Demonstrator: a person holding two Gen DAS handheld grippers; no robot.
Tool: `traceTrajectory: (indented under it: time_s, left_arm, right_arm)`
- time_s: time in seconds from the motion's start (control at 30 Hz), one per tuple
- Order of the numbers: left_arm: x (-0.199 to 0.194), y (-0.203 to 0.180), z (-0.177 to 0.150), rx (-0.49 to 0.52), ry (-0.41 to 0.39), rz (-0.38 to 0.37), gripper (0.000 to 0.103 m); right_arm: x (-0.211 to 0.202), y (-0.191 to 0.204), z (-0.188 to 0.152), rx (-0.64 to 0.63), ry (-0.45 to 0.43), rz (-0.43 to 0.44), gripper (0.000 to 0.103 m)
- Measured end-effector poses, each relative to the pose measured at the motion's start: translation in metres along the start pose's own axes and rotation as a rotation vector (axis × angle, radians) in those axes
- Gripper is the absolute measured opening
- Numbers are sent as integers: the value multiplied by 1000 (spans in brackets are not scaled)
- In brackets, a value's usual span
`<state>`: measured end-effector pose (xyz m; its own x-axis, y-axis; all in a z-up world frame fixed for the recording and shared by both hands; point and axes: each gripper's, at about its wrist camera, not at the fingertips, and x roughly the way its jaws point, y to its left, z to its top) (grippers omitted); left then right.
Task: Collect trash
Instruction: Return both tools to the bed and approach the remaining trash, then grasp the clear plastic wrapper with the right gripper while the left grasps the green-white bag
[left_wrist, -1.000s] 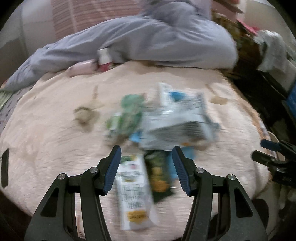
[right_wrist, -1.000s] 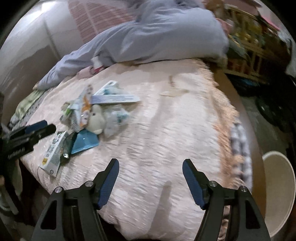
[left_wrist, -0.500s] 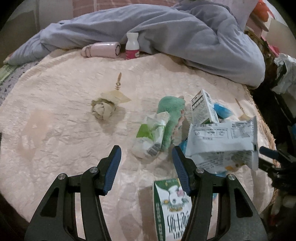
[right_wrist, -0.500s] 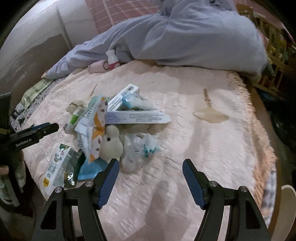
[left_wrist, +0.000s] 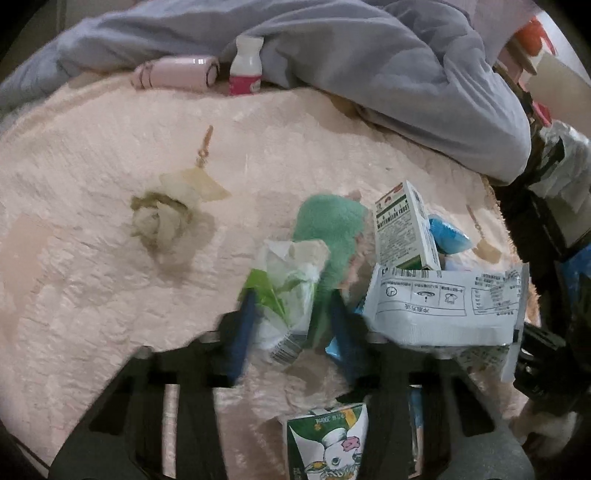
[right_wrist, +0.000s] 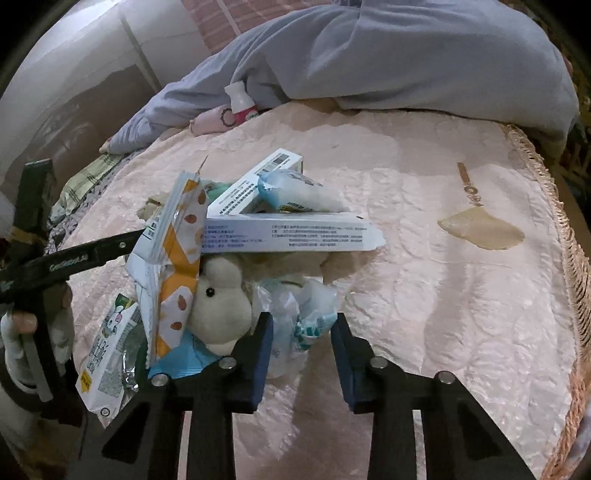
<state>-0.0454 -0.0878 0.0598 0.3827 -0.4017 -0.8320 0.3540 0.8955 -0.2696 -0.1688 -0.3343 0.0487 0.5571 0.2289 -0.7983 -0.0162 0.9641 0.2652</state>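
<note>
On the pink quilted bedspread (right_wrist: 424, 258), the litter sits in one heap: long white carton (right_wrist: 291, 234), orange-patterned snack bag (right_wrist: 177, 258), milk carton (left_wrist: 328, 443). The step in hand looks like the first pick-up. The left gripper (left_wrist: 291, 321) is closing around a green-and-white wrapper (left_wrist: 284, 288); the right gripper (right_wrist: 301, 336) is closing on crumpled clear plastic (right_wrist: 295, 314). Neither pad visibly presses yet. Next, each needs a firm pinch before lifting, sparing the plush toy (right_wrist: 221, 299).

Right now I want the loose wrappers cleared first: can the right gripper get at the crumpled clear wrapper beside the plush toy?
Probably yes: the crumpled clear wrapper already lies between the closing jaws of the right gripper, nothing on top; the plush toy only borders it.
</note>
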Motion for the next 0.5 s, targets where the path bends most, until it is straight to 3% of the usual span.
traceTrajectory:
  time_s: [0.1, 0.5]
  left_arm:
    - [-5, 6, -1, -22, -5, 2, 17]
    - [-63, -1, -12, 12, -81, -19, 14]
  right_arm:
    - [-11, -2, -4, -10, -20, -7, 18]
    - [-79, -12, -35, 24, -113, -45, 17]
